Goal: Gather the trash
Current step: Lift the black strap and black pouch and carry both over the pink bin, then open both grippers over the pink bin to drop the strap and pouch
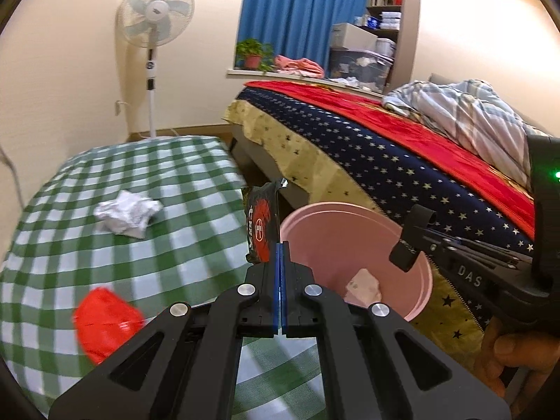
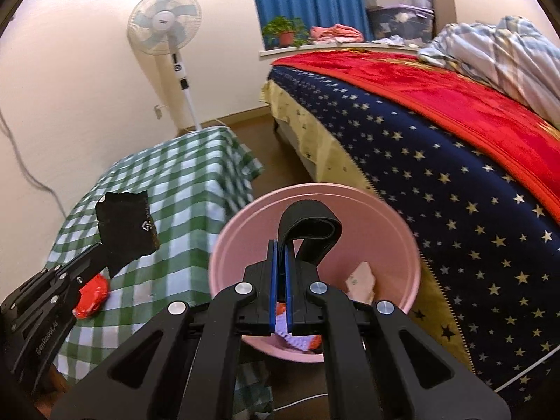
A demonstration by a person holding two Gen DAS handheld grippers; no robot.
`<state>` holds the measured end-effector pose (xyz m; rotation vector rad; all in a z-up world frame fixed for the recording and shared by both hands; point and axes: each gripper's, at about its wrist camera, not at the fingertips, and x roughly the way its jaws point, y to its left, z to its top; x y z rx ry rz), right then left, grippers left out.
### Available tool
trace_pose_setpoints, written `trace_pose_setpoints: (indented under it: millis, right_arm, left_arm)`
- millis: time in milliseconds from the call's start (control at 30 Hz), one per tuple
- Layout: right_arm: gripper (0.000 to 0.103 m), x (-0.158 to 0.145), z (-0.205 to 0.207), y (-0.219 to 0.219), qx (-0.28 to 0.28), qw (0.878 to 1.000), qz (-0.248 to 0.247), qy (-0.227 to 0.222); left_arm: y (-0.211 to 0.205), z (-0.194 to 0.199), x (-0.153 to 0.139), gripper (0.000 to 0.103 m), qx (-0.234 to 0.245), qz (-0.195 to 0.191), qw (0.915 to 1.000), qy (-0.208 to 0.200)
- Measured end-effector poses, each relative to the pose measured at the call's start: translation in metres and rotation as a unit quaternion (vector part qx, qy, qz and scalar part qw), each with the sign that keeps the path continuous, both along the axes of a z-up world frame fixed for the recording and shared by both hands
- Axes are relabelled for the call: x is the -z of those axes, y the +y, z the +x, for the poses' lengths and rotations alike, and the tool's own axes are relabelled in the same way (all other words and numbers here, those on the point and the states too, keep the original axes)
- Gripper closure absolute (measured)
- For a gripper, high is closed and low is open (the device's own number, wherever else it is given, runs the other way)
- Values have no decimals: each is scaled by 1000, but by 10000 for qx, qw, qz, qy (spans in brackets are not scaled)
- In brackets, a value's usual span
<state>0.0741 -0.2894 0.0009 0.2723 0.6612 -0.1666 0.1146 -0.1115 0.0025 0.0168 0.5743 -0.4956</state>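
My left gripper [image 1: 280, 245] is shut on a black snack wrapper with a red emblem [image 1: 261, 225], held above the table edge beside the pink bin [image 1: 353, 217]. In the right wrist view the wrapper [image 2: 126, 224] shows its black back. My right gripper [image 2: 280, 245] is shut on a black strap loop [image 2: 309, 225] over the pink bin [image 2: 315, 203]. The bin holds a pale scrap [image 2: 360, 280] and other trash. A crumpled white paper [image 1: 127, 211] and a red wrapper [image 1: 105, 322] lie on the green checked table [image 1: 175, 245].
A bed with a starred navy cover and red blanket [image 1: 402, 147] stands right of the bin. A standing fan [image 1: 154, 21] is against the far wall behind the table. A windowsill with a potted plant [image 1: 253, 54] is at the back.
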Motion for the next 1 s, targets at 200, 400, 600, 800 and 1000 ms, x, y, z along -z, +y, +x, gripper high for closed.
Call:
trace_pose_setpoints:
  millis: [200,400,600,800,1000]
  right_arm:
    - [99,13,4,-20,208,9997,-22,140]
    - [99,25,8,-38,418,9988,-1,262]
    - [99,34,13,-48,544,9979,18,356]
    - [63,38,14,-64,894,9951,157,382]
    - [60,32,11,-62,912,9954,121,280]
  left_arm:
    - [-38,9,11,103,352,8,9993,86]
    - [-69,20,23,103,602,-33,9979,229]
    - [-86,29,32,103,752,-75,9966,333]
    - [-90,33,34,101,833,-154,9958,343]
    - [-70,33,28,101,644,-288,9969,358]
